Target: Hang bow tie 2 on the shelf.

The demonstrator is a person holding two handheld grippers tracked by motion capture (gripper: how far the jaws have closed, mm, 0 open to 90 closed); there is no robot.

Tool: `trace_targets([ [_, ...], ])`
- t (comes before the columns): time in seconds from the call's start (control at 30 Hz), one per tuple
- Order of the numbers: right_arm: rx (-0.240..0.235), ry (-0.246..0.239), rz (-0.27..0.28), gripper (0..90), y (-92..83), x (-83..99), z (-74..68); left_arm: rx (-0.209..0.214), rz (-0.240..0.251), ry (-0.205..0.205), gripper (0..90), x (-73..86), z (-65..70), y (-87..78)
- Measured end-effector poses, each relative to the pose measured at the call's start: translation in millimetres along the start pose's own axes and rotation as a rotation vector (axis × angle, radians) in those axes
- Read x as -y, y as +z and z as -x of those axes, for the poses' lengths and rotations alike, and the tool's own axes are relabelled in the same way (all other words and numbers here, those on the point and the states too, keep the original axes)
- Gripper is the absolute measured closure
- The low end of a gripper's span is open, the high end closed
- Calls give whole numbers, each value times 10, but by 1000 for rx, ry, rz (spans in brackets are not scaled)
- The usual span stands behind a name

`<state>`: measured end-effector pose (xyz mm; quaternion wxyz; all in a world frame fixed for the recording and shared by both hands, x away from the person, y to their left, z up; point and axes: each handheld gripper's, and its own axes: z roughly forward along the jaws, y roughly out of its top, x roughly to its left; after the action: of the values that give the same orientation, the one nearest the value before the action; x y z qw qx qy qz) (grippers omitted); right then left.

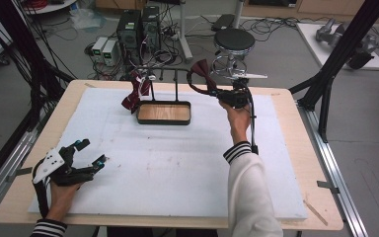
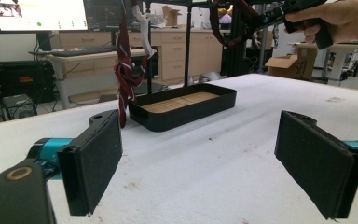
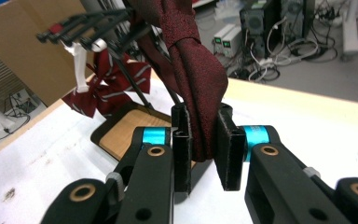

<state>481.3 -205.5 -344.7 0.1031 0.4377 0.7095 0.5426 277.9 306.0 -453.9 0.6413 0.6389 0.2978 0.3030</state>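
A plain dark red bow tie [image 1: 202,73] hangs by the right end of a black rack bar [image 1: 170,70], and my right gripper [image 1: 225,95] is shut on it. In the right gripper view both pads pinch the tie's fabric [image 3: 200,84] between them, gripper [image 3: 205,149]. A striped dark red bow tie [image 1: 137,91] hangs from the bar's left end on a white hook [image 3: 80,60]. The rack stands in a black tray [image 1: 164,123] with a wooden floor. My left gripper [image 1: 91,153] rests open at the table's near left, nothing between its jaws [image 2: 214,163].
A white foam sheet [image 1: 177,168] covers the wooden table. Beyond the far edge stand a black stool [image 1: 234,40], computer cases [image 1: 138,29] and floor cables. Black frame posts rise at both sides. The left gripper view shows the tray [image 2: 191,114] and striped tie [image 2: 127,77] ahead.
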Motion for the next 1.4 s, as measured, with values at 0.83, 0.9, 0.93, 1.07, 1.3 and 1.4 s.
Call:
trace_targets([
  [0.83,117,-98,-117,86,150,123,-38,0,-1,2,153,0,2,-1],
  [0.9,133,-128,-120,85,148,124,-62,0,0,3,153,-1,2,-1],
  [0.93,124,-118,-108,85,133,124,-66,0,0,3,153,0,1,-2],
  [1.07,106,-116,-73,85,73,114,-85,-2,0,3,153,0,2,-2],
  [1.3,64,-179,-13,85,-170,124,-216,-4,2,4,153,0,2,-5],
  [1.4,53,-200,17,86,-326,141,-283,-4,4,6,153,1,3,-7],
])
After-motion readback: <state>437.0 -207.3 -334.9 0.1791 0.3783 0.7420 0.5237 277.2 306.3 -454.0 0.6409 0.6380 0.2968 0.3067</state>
